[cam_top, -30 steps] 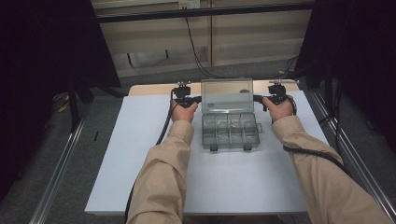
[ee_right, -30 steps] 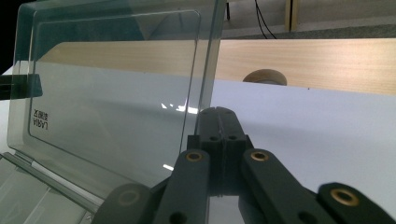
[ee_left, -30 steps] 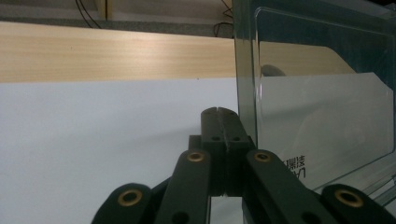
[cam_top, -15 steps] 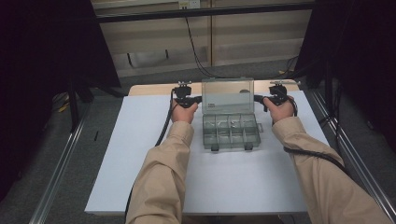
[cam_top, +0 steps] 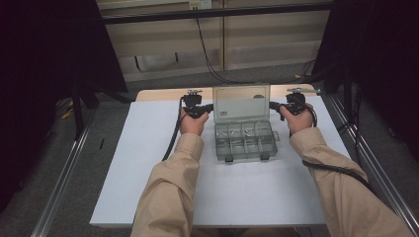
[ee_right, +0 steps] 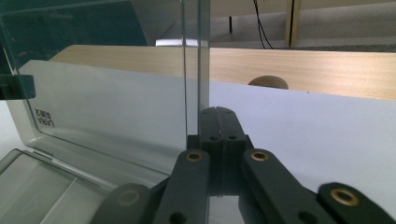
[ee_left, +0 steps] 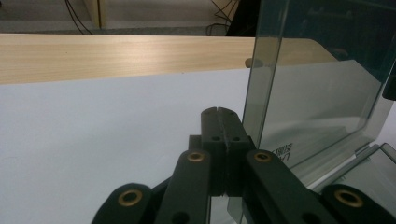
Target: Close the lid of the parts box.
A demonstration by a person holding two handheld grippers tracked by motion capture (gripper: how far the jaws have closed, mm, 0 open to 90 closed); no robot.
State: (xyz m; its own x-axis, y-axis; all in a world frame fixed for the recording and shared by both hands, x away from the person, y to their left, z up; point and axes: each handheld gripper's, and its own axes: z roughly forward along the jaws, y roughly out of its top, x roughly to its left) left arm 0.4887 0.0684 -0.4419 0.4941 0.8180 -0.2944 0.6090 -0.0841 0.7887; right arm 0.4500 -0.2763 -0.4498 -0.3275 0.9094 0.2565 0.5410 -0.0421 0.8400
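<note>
A clear plastic organiser box (cam_top: 245,140) with several compartments lies at the middle back of the white sheet. Its lid (cam_top: 241,101) stands upright at the far side. My left gripper (cam_top: 210,106) is at the lid's left edge and my right gripper (cam_top: 273,105) at its right edge, each pointing inward. In the left gripper view the left gripper (ee_left: 219,112) has its jaws pressed together, with the lid (ee_left: 317,98) just to their right. In the right gripper view the right gripper (ee_right: 217,111) is shut too, and the lid's edge (ee_right: 203,56) comes down to its tip. Nothing lies between either pair of jaws.
The white sheet (cam_top: 148,163) covers most of the table, with a wooden strip (cam_top: 158,94) bare at the back. Metal rails (cam_top: 64,182) run along both sides. Cables (cam_top: 210,64) hang behind the table, and dark curtains flank it.
</note>
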